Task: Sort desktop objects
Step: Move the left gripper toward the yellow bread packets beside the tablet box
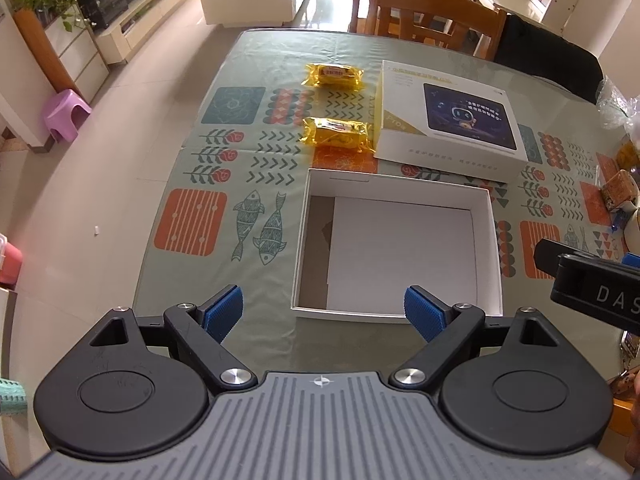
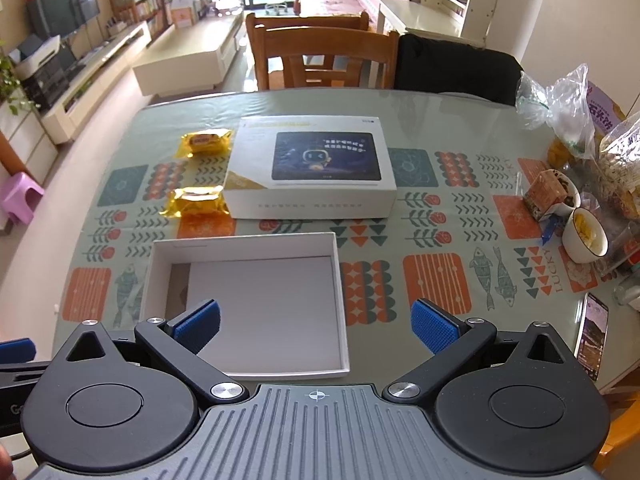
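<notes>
An open white box (image 1: 308, 240) (image 2: 160, 256) lies on the table, empty apart from a white insert. Behind it lies its lid (image 1: 452, 120) (image 2: 312, 168) with a tablet picture. Two yellow snack packs lie left of the lid: a near one (image 1: 338, 134) (image 2: 196, 200) and a far one (image 1: 334, 75) (image 2: 206, 141). My left gripper (image 1: 323, 312) is open and empty, above the box's near edge. My right gripper (image 2: 316, 326) is open and empty, over the box's near right corner. The right gripper's body shows at the right edge of the left wrist view (image 1: 592, 284).
The patterned tablecloth (image 2: 432, 280) covers a glass-topped table. At the right stand bowls (image 2: 584, 236), a brown carton (image 2: 546, 192), plastic bags (image 2: 568, 108) and a phone (image 2: 592, 340). Wooden chairs (image 2: 320, 56) stand at the far edge. A purple stool (image 1: 64, 114) is on the floor to the left.
</notes>
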Demonstrator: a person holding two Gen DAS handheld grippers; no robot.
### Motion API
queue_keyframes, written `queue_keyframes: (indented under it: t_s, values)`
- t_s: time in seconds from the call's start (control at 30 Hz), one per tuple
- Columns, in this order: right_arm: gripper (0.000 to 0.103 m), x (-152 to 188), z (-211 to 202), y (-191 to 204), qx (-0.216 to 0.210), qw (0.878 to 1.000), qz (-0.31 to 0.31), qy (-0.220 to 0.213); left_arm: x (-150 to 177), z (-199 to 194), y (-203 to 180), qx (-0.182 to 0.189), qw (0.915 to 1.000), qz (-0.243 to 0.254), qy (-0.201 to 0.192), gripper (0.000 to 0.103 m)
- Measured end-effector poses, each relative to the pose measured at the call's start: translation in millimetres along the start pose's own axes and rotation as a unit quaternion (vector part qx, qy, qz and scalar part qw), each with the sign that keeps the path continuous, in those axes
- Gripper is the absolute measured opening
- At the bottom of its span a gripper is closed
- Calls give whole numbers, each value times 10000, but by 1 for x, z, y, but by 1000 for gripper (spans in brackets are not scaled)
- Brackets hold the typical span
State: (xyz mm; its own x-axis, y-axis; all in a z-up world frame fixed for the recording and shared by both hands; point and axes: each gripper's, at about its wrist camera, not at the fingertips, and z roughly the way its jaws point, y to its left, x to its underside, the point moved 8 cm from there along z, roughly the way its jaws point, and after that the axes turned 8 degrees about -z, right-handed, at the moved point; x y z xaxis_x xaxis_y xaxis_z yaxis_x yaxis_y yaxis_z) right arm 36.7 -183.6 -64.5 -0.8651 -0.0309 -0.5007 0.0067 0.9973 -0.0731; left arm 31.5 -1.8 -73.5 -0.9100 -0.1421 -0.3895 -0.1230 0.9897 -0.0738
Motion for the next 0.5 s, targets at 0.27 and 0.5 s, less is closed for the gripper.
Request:
queue_keyframes:
  t_s: [0.27, 0.5]
  values:
    - [103, -4, 3, 10, 45, 10000, -15, 35, -1, 10, 6, 22, 9999, 60, 132, 103]
    - [103, -6, 7, 12, 64, 9999, -13, 93, -9, 8, 3, -90, 9999, 58, -47, 103]
